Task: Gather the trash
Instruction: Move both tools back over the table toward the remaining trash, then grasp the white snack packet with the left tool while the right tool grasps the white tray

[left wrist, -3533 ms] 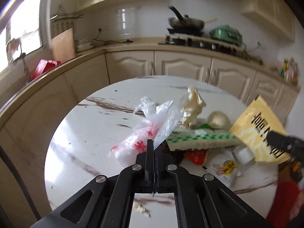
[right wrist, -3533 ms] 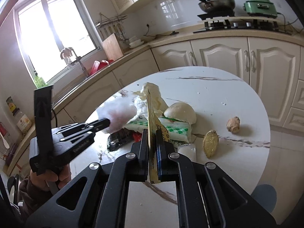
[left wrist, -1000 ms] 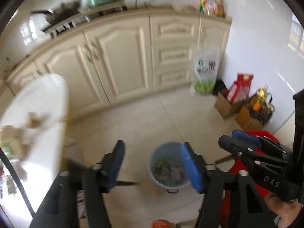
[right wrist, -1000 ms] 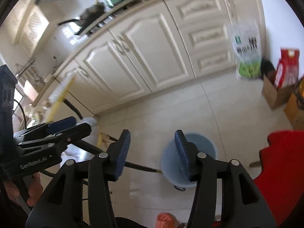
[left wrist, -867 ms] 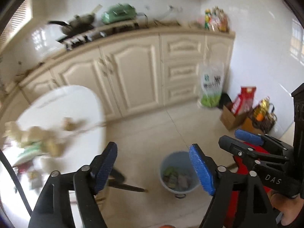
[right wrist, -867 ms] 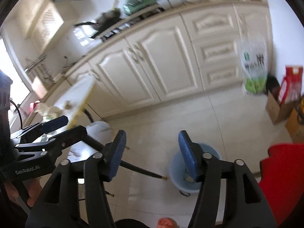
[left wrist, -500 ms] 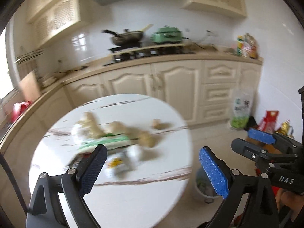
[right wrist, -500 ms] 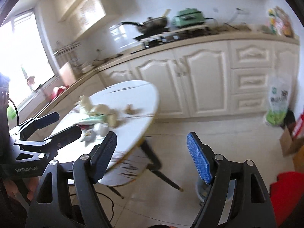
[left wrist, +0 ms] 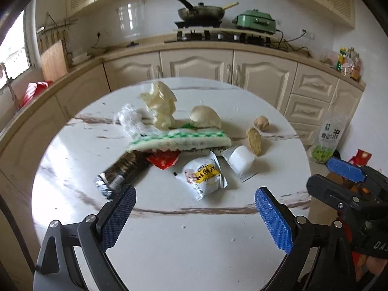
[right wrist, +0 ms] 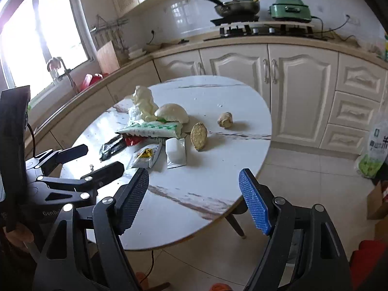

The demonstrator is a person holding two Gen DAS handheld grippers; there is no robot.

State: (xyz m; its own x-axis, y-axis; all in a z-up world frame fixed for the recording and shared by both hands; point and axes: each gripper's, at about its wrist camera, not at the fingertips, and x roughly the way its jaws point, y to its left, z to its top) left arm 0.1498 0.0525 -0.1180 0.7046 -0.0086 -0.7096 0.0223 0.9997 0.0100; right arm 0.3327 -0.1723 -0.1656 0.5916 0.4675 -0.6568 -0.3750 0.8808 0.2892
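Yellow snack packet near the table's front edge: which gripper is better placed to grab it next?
Probably the left gripper. It is open and the yellow snack packet lies just ahead between its fingers. The right gripper, also open, points past the table edge, with the packet off to its left.

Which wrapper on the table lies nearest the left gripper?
The black wrapper, right beside the left gripper's left finger; the silver-yellow packet lies farther ahead.

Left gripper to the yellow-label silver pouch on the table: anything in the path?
Nothing visible. The left gripper is open and empty above the near part of the table, and only bare tabletop lies between it and the yellow-label pouch. The black wrapper lies off to the left, outside that line.
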